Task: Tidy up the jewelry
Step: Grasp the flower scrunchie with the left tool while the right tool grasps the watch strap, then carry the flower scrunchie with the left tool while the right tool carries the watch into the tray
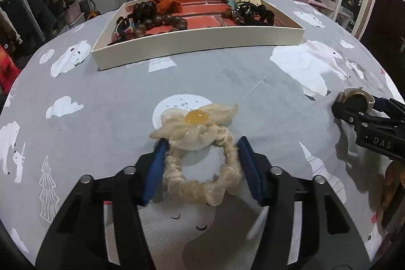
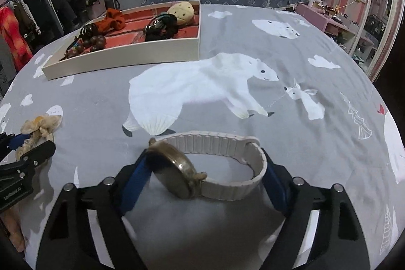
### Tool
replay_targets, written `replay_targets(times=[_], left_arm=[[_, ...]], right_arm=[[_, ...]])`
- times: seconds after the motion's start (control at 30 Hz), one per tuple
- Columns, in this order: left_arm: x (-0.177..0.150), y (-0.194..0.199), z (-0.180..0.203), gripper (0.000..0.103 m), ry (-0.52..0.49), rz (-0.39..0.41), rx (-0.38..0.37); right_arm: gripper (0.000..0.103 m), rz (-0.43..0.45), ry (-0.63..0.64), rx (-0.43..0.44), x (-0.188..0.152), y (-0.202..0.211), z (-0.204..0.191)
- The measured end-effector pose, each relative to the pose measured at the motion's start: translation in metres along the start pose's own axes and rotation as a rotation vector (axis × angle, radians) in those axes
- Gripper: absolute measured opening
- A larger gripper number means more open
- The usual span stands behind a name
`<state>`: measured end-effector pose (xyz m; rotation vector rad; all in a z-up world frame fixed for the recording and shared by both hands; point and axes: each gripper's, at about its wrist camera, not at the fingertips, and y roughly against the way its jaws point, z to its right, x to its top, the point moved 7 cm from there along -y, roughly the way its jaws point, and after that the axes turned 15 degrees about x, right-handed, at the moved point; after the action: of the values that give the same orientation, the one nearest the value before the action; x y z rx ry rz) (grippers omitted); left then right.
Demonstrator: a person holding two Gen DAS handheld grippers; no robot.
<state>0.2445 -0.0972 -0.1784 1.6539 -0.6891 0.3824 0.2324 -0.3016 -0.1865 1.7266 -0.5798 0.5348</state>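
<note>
Tray (image 1: 197, 41) at 12 o'clock: beads, hair ties stowed. Outstanding: scrunchie (image 1: 200, 158) pinched by left hand-held gripper (image 1: 202, 163); watch (image 2: 207, 168) clasped by right hand-held gripper (image 2: 205, 171)

Grey polar-bear bedsheet (image 2: 253, 42) bears a cream tray (image 1: 197, 41) at the far side, cream scrunchie (image 1: 200, 156), white-strapped watch (image 2: 202, 168) nearer

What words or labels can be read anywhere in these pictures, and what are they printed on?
"DAS": white letters on the black body of the right gripper, cut off at the picture's edge.
White lettering on the left gripper body: too small and blurred to read.
Posters and wall pictures in the room: no legible text.
</note>
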Motion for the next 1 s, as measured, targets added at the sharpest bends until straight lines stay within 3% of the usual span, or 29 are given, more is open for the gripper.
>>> replay_targets(times=[0.1, 0.17, 0.23, 0.4, 0.5, 0.77, 1.0], left_arm=[[0.001, 0.002, 0.001, 0.039, -0.009, 0.008, -0.003], [0.001, 0.003, 0.001, 0.035, -0.008, 0.010, -0.006], [0.001, 0.003, 0.001, 0.025, -0.011, 0.013, -0.008], [0.002, 0.005, 0.000, 0.019, -0.003, 0.017, -0.015], [0.003, 0.005, -0.002, 0.017, 0.004, 0.021, -0.013], [0.010, 0.013, -0.010, 0.015, 0.018, 0.059, 0.007], [0.033, 0.026, -0.025, 0.015, 0.042, 0.115, 0.024]], right_arm=[[0.072, 0.013, 0.000, 0.005, 0.001, 0.003, 0.000], [0.053, 0.026, -0.006, -0.003, 0.002, 0.006, 0.002], [0.051, 0.038, -0.023, 0.002, 0.003, 0.008, 0.005], [0.044, 0.045, -0.028, 0.005, 0.003, 0.009, 0.006], [0.034, 0.064, -0.034, 0.006, 0.005, 0.012, 0.008], [0.029, 0.087, -0.018, 0.010, 0.009, 0.017, 0.006], [0.029, 0.138, 0.026, 0.024, 0.037, 0.030, -0.011]])
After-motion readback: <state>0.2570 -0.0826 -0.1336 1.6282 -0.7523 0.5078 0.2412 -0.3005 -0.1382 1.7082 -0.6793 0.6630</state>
